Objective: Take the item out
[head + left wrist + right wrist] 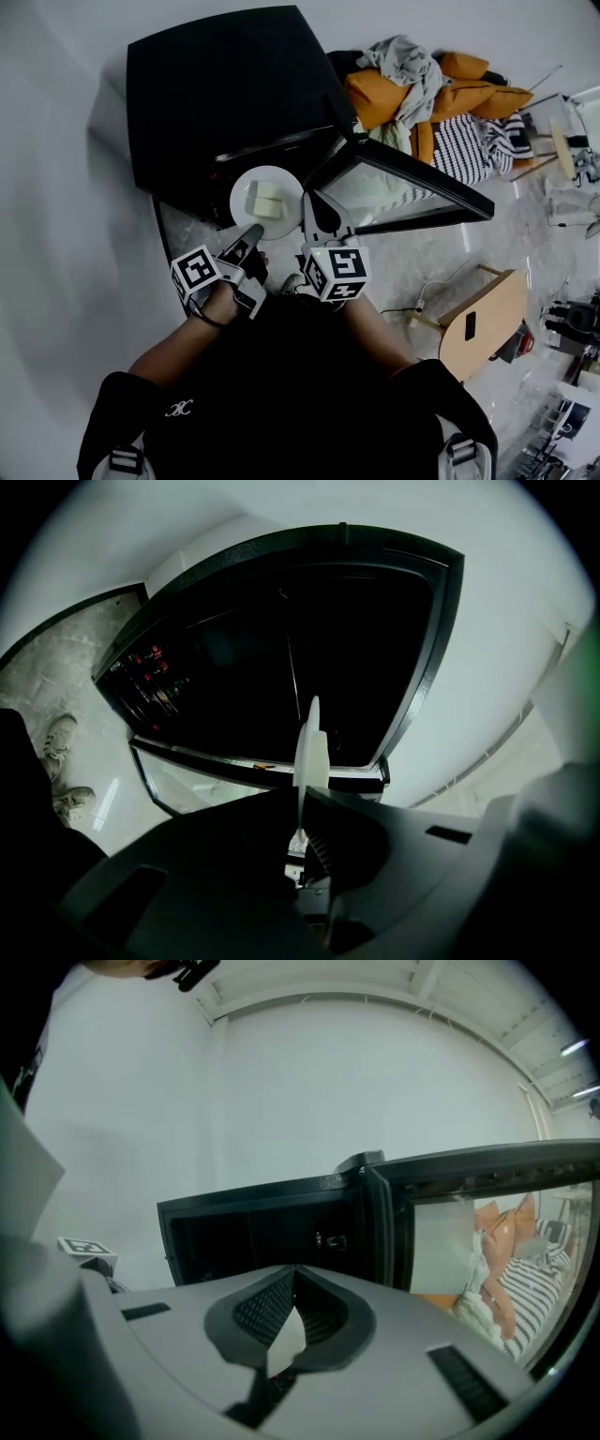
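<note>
A plain white wall (56, 187) fills the head view from 8 to 11 o'clock, and grey marbled floor (422, 253) spreads toward 3 o'clock. At 1 o'clock sits an orange sofa (469, 94) heaped with clothes (403, 61) and a striped blanket (464, 145) — a pale wooden piece of furniture (483, 319) stands at 4 o'clock. In the right gripper view, ceiling strip lights (576, 1046) glow at 2 o'clock.

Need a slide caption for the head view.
Left tool grips white plate with two pale blocks before the open black oven; right tool beside it.
</note>
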Motion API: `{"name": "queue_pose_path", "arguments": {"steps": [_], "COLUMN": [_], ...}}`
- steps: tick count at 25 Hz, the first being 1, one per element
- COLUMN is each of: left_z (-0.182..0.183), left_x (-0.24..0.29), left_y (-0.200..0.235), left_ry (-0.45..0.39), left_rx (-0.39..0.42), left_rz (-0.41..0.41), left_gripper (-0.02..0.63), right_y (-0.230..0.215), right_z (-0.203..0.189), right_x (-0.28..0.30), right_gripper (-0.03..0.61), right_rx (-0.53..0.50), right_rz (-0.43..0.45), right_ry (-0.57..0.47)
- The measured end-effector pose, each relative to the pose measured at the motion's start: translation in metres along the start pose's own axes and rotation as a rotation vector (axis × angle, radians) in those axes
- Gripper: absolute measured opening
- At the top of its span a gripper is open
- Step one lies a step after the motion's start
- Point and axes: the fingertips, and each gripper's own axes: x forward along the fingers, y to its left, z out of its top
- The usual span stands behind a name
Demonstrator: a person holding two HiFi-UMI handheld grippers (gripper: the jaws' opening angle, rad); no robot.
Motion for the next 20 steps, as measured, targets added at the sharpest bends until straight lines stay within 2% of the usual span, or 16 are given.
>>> {"name": "queue_pose_path", "arguments": {"steps": [6,11,20], "left_z": [-0.059,-0.067,-0.075], "left_x": [0.014,0.015,0.015], "left_y": [-0.012,-0.010,-0.008], "left_ry": [0.026,0.023,-0.010], "left_rx": [0.030,0.036,0.040], "left_rz": [-0.016,-0.005,-0.001], "left_gripper": [0.021,0.021,0.021], "right_y": [-0.042,-0.052,-0.050], "right_z": [-0.002,-0.005,-0.007], "right_x": [-0.053,-0.062,-0.065], "right_gripper": [0.008,0.008,0.008], "right_rx": [0.015,0.027,0.012], "right_rz": [-0.030,-0.037,0.018], "right_ry": [-0.011,-0.007,0.001]}}
